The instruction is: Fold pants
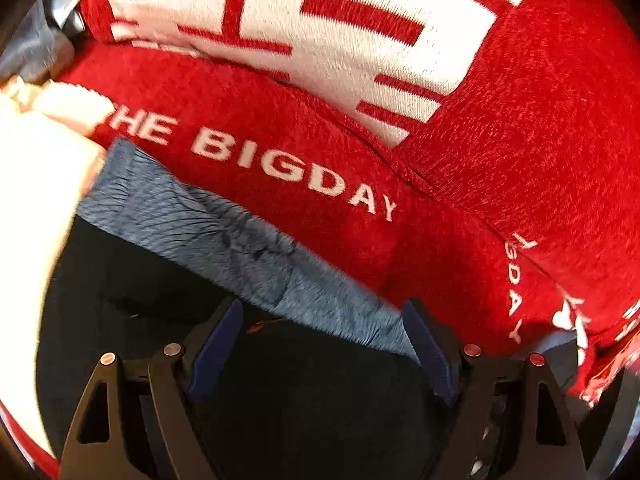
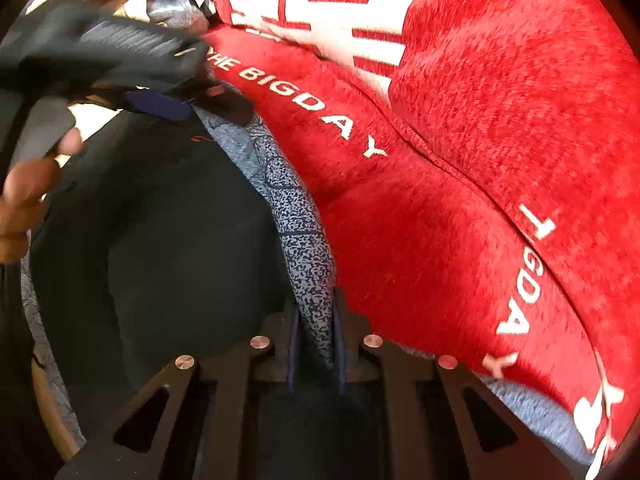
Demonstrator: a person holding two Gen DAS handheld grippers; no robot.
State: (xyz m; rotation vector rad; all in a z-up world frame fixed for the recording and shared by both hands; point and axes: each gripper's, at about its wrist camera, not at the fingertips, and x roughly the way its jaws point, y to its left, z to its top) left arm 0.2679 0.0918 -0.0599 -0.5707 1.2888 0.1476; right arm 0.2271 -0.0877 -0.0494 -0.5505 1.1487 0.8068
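The pants are dark fabric (image 1: 168,280) with a blue-grey speckled waistband (image 1: 240,236), lying on a red cover. In the left wrist view my left gripper (image 1: 324,320) is open, its blue-padded fingers (image 1: 218,344) spread over the waistband edge. In the right wrist view my right gripper (image 2: 316,332) is shut on the speckled waistband (image 2: 300,240), which runs up from the jaws. The dark pants body (image 2: 160,220) lies left of it. The left gripper (image 2: 160,106) shows at the upper left of that view, by the same band.
A red cover (image 1: 520,140) with white lettering "THE BIGDAY" and a red-and-white cushion (image 1: 320,20) lie behind the pants. White cloth (image 1: 36,152) sits at the left. A person's hand (image 2: 28,188) is at the left of the right wrist view.
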